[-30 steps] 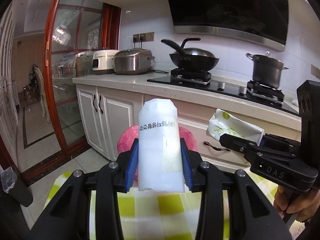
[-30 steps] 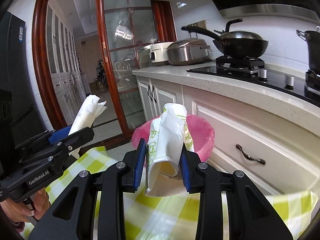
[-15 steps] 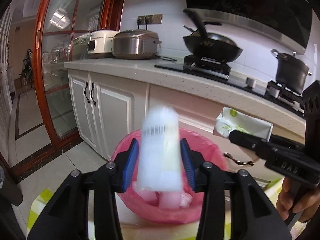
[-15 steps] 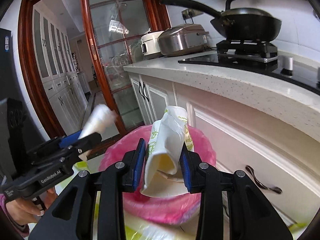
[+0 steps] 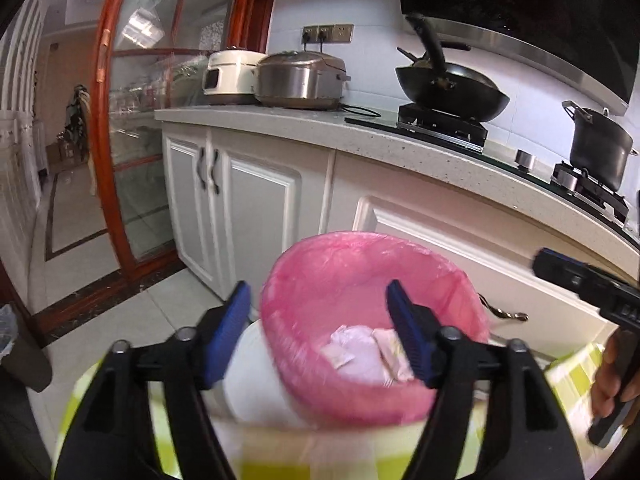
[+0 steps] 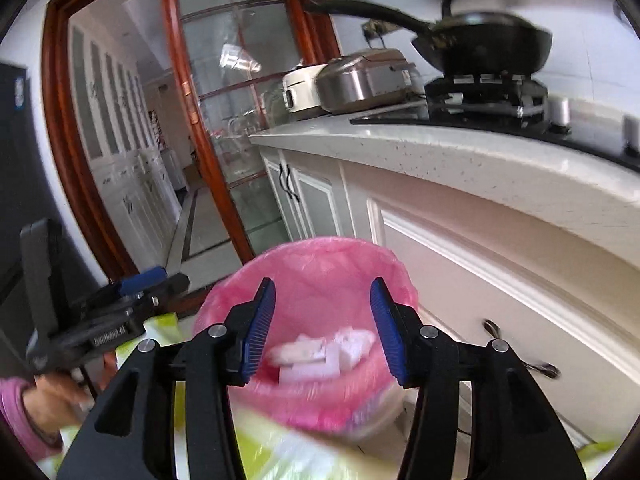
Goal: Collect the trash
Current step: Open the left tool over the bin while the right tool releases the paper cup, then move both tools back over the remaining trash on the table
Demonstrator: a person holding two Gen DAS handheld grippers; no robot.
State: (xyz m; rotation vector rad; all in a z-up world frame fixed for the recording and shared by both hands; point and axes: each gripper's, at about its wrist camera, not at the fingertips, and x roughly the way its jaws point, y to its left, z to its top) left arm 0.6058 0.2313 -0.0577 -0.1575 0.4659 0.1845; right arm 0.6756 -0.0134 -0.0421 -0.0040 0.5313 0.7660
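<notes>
Left wrist: wok [image 5: 452,88], pot [image 5: 598,150] (countertop [image 5: 400,148])

A speckled pale counter [image 5: 400,148] runs over white cabinet doors [image 5: 256,208] with dark handles. On it stand 2 rice cookers [image 5: 296,84], a black wok [image 5: 452,92] and a dark pot [image 5: 600,152]. A red-framed glass door [image 5: 132,120] opens onto a pale tiled floor [image 5: 132,320].
</notes>
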